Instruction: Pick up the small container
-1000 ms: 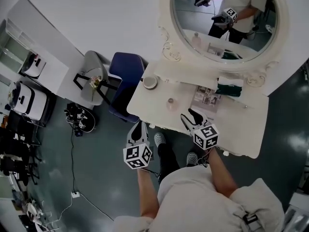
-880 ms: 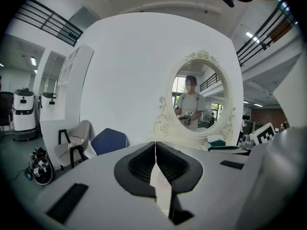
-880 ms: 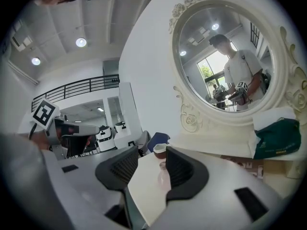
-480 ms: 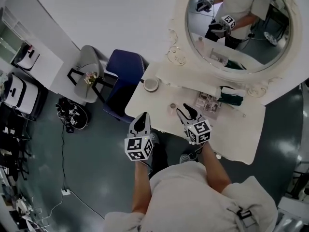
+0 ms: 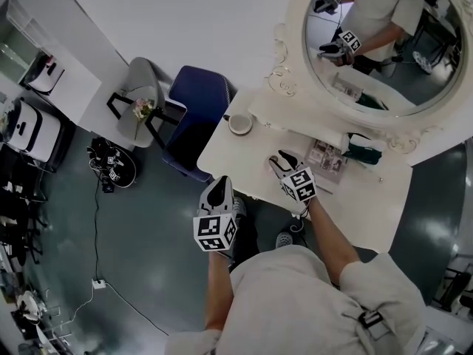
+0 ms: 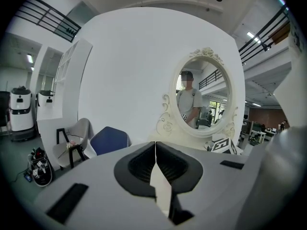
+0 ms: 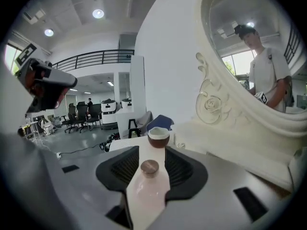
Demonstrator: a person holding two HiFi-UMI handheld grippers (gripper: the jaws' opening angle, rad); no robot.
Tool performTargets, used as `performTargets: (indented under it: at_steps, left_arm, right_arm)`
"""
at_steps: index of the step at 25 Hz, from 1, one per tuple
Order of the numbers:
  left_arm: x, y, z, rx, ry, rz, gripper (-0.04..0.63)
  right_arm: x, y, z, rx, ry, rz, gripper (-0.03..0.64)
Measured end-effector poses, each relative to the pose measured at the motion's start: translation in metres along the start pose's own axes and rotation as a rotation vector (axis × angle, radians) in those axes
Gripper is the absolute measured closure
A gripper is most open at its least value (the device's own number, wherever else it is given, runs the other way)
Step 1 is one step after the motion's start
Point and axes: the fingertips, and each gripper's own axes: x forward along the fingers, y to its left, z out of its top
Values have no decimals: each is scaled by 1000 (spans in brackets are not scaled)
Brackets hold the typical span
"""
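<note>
The small container is a pale pink bottle (image 7: 147, 186) with a brown cap, standing upright on the white dressing table (image 5: 369, 205). In the right gripper view it sits between the jaws of my right gripper (image 7: 151, 150). These jaws stand wide, have just been opening a little, and do not visibly press on the bottle. In the head view my right gripper (image 5: 278, 158) reaches over the table's left part and hides the bottle. My left gripper (image 5: 217, 185) hangs in front of the table's edge, shut and empty, as the left gripper view (image 6: 155, 145) shows.
A brown bowl (image 5: 239, 123) with a white inside stands at the table's far left, straight beyond the bottle (image 7: 159, 137). An ornate oval mirror (image 5: 377, 43) backs the table. A tray of small items (image 5: 329, 157) and a green thing (image 5: 362, 150) lie right. A blue chair (image 5: 196, 117) stands left.
My right gripper has moved forward and down over the table until the bottle, earlier just ahead of its tips, stands between its jaws. The left gripper has drifted only slightly.
</note>
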Motion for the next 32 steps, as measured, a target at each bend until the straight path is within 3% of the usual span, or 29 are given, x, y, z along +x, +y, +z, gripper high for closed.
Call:
performTargets:
  at_steps: [11, 15, 20, 32]
  left_arm:
    - [-11, 27, 0, 26, 21, 55, 566]
    - [-13, 34, -1, 26, 22, 66, 566]
    - [-17, 44, -8, 14, 30, 81, 566]
    - [-29, 63, -15, -26, 28, 123, 566]
  right_arm:
    - [40, 9, -47, -115, 139, 15, 417]
    - [43, 10, -48, -65, 75, -1, 419]
    - [46, 0, -47, 61, 5, -104, 446]
    - [40, -6, -44, 110, 37, -233, 481]
